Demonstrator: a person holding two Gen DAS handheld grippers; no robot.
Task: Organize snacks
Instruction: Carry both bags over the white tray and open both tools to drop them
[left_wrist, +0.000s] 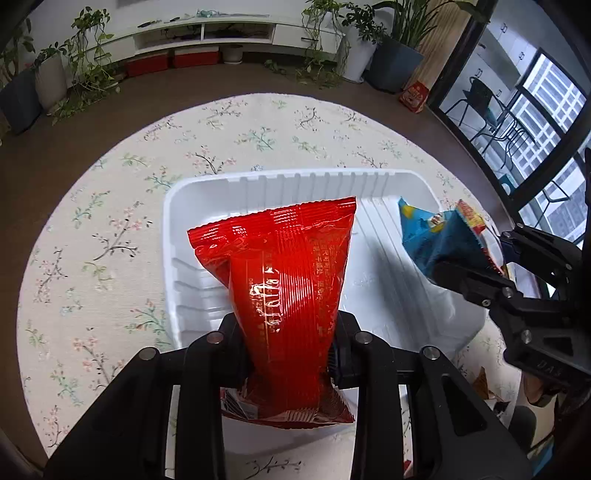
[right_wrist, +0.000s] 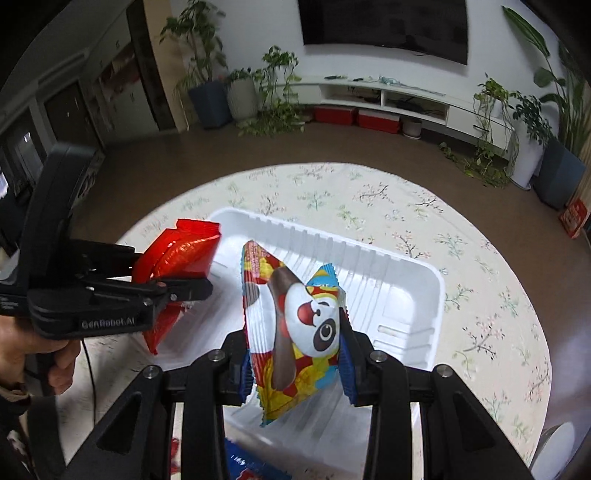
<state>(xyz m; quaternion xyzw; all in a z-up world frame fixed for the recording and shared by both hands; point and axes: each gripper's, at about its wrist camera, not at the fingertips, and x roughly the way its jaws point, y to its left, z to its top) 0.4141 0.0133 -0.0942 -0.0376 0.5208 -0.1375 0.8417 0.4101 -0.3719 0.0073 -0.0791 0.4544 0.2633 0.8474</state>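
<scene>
My left gripper (left_wrist: 288, 332) is shut on a shiny red snack bag (left_wrist: 284, 273), which it holds above the near left part of a white plastic tray (left_wrist: 325, 181). In the right wrist view the same red bag (right_wrist: 181, 251) and left gripper (right_wrist: 184, 284) hang over the tray's left end. My right gripper (right_wrist: 295, 354) is shut on a colourful snack bag printed with a cartoon dog (right_wrist: 299, 325), above the tray (right_wrist: 399, 266). From the left wrist view that bag (left_wrist: 439, 240) shows its blue back at the tray's right side, with the right gripper (left_wrist: 476, 273) behind it.
The tray lies on a round table under a floral cloth (left_wrist: 110, 229). More snack packets lie by the near edge: a blue one (right_wrist: 251, 461) and an orange one (left_wrist: 484, 384). A person's hand (right_wrist: 22, 350) holds the left gripper's handle. Plants and a low white cabinet line the far wall.
</scene>
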